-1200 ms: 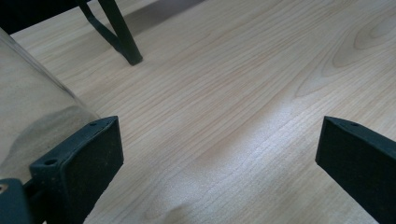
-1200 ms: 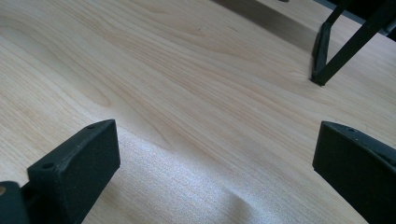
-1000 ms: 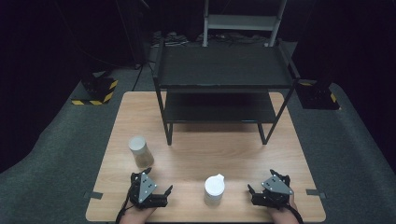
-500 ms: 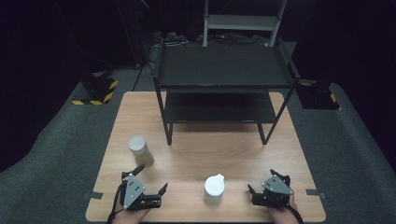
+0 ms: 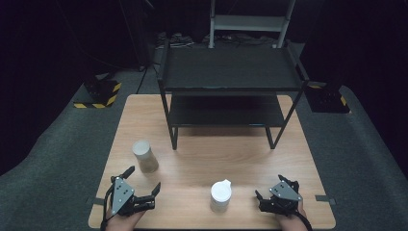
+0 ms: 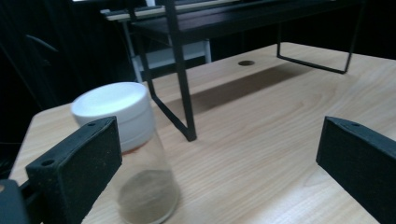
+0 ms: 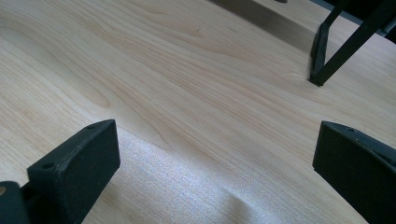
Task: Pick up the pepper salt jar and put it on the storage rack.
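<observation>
The left gripper [image 5: 143, 186] rests near the front left corner of the light wooden table [image 5: 207, 159] with its jaws spread wide and nothing between them. In the left gripper view its left jaw stands just in front of a clear glass jar with a white screw lid and a little brown powder at the bottom [image 6: 133, 149]; I cannot tell whether the two touch. The jar is tall and narrow, so I judge that a sideways nudge from that jaw, or a closing grip that meets only one side of it, could tip it or push it toward the left edge of the table, which lies near.

The right gripper [image 5: 272, 190] sits near the front right corner, jaws also wide and empty, with bare wood ahead of it in its own view. Between the two grippers, close to the front edge, stands a white plastic bottle with a small flip spout on its lid [image 5: 221, 196]. A sweep of either gripper across the front could knock it over or off that edge.

Further out, the middle of the table is open and gives the best room for moving. Beyond it stands a black metal two-tier shelf [image 5: 231, 72] on thin legs. A raised gripper could strike its upper deck or catch a leg, and the space under the top tier looks low for a tall jar.
</observation>
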Motion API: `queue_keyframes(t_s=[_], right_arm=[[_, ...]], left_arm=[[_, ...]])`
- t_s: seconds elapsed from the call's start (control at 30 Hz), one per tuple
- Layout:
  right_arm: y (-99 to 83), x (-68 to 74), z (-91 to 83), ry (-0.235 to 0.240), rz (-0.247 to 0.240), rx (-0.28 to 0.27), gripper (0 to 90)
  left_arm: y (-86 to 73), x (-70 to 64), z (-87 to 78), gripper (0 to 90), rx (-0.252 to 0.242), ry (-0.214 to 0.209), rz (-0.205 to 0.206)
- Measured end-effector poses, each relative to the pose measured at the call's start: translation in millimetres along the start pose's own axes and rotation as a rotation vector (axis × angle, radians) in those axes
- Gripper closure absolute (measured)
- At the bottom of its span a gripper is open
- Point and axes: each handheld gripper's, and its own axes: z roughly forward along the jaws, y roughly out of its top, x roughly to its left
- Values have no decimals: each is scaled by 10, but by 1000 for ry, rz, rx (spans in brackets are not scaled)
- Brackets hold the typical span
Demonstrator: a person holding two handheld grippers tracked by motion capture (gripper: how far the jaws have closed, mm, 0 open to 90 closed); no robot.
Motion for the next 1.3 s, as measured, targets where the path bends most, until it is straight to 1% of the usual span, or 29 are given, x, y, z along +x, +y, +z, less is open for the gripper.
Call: queue_keyframes(t_s=[0.03, 0.07, 0.17, 0.27, 0.4, 0.47, 0.57, 0.63, 0.67, 0.7, 0.87, 0.97, 1.0, 1.03, 1.2, 1.3], right_arm=[[0, 0, 0, 0, 0, 0, 0], [1, 3, 1, -2, -2, 0, 0], [3, 1, 1, -1, -2, 1, 0], [3, -3, 2, 1, -1, 2, 0], [11, -9, 6, 5, -1, 6, 0], [11, -14, 7, 7, 0, 6, 0], [11, -15, 7, 7, 1, 6, 0], [14, -17, 9, 10, -3, 7, 0], [15, -18, 9, 11, -4, 8, 0], [15, -18, 9, 11, -4, 8, 0], [9, -18, 6, 11, -3, 4, 0], [6, -9, 5, 9, -8, 3, 0], [5, -7, 5, 8, -9, 2, 0], [4, -5, 3, 8, -11, 2, 0], [4, -2, 2, 8, -14, 2, 0], [7, -1, 3, 8, -16, 3, 0]], left_arm=[[0, 0, 0, 4, 0, 0, 0], [-1, 16, -10, 4, -5, 14, -4], [0, 44, -12, 4, -4, 30, -2], [4, 86, 2, 4, 2, 35, -18], [32, 110, 29, 4, 15, 40, -14], [59, 155, 62, 4, 19, 36, -27], [92, 173, 113, 4, 34, 45, -16], [102, 197, 163, 4, 44, 49, -17], [102, 197, 163, 4, 44, 49, -17], [96, 236, 206, 4, 47, 45, -26], [68, 285, 321, 4, 64, 49, -31], [57, 301, 350, 4, 67, 53, -33], [43, 313, 384, 4, 69, 59, -43], [41, 322, 400, 4, 72, 62, -43], [16, 374, 466, 4, 77, 62, -50], [-7, 427, 521, 4, 78, 61, -70]])
